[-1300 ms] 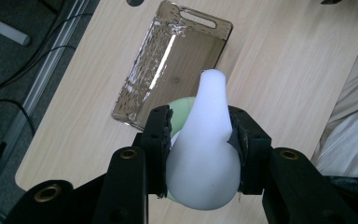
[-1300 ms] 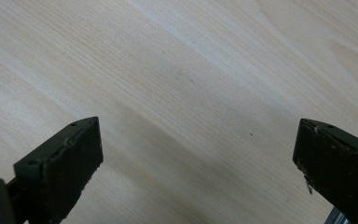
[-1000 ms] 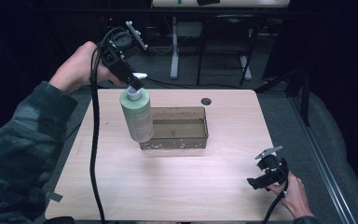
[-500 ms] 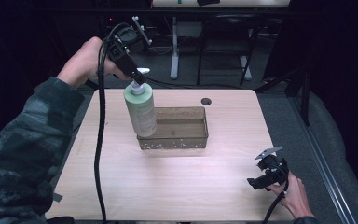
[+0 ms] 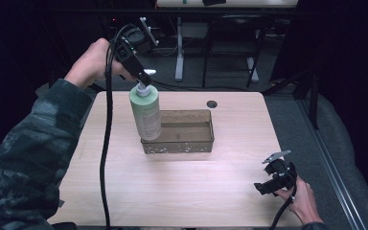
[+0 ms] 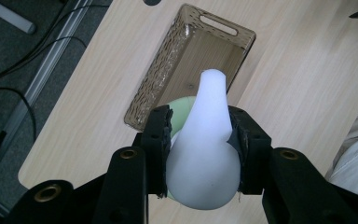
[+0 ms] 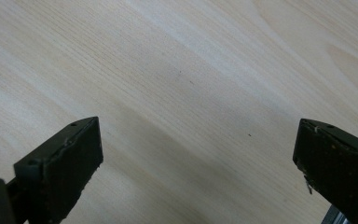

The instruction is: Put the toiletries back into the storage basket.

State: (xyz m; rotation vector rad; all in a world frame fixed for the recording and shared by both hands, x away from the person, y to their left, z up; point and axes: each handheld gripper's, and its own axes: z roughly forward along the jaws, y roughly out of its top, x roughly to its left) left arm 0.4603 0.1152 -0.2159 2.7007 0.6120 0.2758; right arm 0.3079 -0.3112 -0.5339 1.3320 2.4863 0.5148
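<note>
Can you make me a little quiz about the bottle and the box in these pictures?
1. True or false: the left gripper grips the green bottle by its white pump top.
2. Where is the bottle? A: lying flat on the table. B: held upright at the left end of the brown tray. C: in the right gripper.
3. Fill in: the right gripper's jaws are ____ and hold nothing.

Key: 1 true. 2 B. 3 open.
</note>
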